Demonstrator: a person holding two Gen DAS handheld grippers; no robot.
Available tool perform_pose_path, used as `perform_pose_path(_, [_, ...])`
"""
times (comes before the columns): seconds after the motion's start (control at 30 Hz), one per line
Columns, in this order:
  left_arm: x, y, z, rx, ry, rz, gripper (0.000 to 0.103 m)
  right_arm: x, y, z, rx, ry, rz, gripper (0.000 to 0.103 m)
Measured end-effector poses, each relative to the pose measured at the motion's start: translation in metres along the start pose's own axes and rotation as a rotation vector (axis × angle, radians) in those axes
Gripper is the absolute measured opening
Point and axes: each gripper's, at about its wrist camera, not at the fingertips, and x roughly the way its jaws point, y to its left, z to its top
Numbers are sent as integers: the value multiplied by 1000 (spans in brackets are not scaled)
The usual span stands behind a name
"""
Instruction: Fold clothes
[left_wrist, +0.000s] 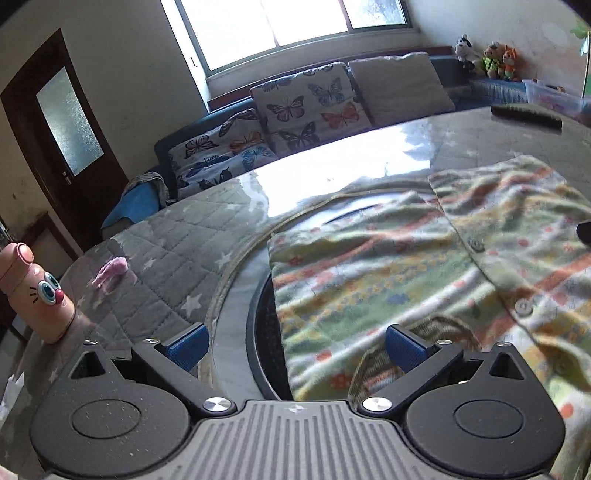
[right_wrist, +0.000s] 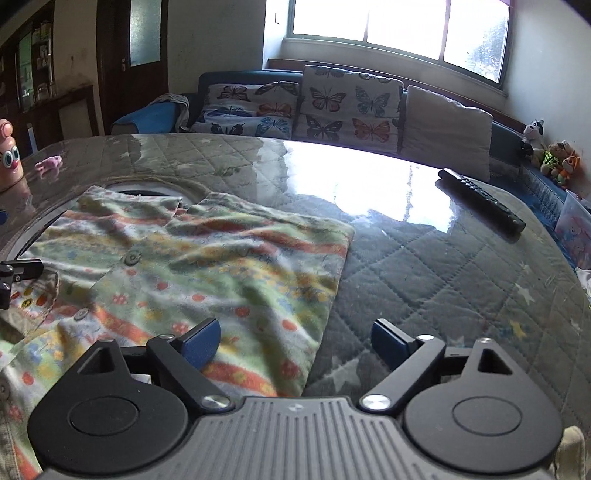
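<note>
The shirt (right_wrist: 192, 258) lies spread on the table (right_wrist: 424, 266) with sides seemingly tucked in, while both grippers (left_wrist: 295, 347) (right_wrist: 293, 341) gape empty over its near edges, folding unfinished.

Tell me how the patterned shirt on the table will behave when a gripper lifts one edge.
The patterned shirt looks soft and rumpled, so it will likely droop rather than hold shape. It lies partly on glossy table, so it may slide. Its unfastened button placket could flap open.
</note>
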Motion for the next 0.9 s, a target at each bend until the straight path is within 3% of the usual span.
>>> perform_pose_path(0.1, [6,8,13,-28,-20,-19,101,6,-7,9,26,-3,9,81])
perform_pose_path(0.27, [35,24,31,-78,9,-44,82,18,-17,21,66,6,24,59])
perform_pose_path(0.33, [46,27,34,-91,28,-53,73,25,-20,26,84,10,27,54])
perform_pose_path(0.5, [63,32,37,-107,47,-80,66,36,-25,33,102,15,27,46])
perform_pose_path(0.57, [64,34,38,-111,44,-108,56,39,-26,36,107,14,28,36])
perform_pose_path(0.6, [64,34,39,-113,44,-128,46,41,-26,38,113,15,36,33])
perform_pose_path(0.67, [65,35,39,-113,39,-156,30,44,-24,41,111,14,38,19])
perform_pose_path(0.73, [66,36,40,-109,32,-145,7,46,-22,43,109,13,41,8])
perform_pose_path(0.9, [70,39,42,-87,12,-79,1,53,-16,51,105,-2,34,5])
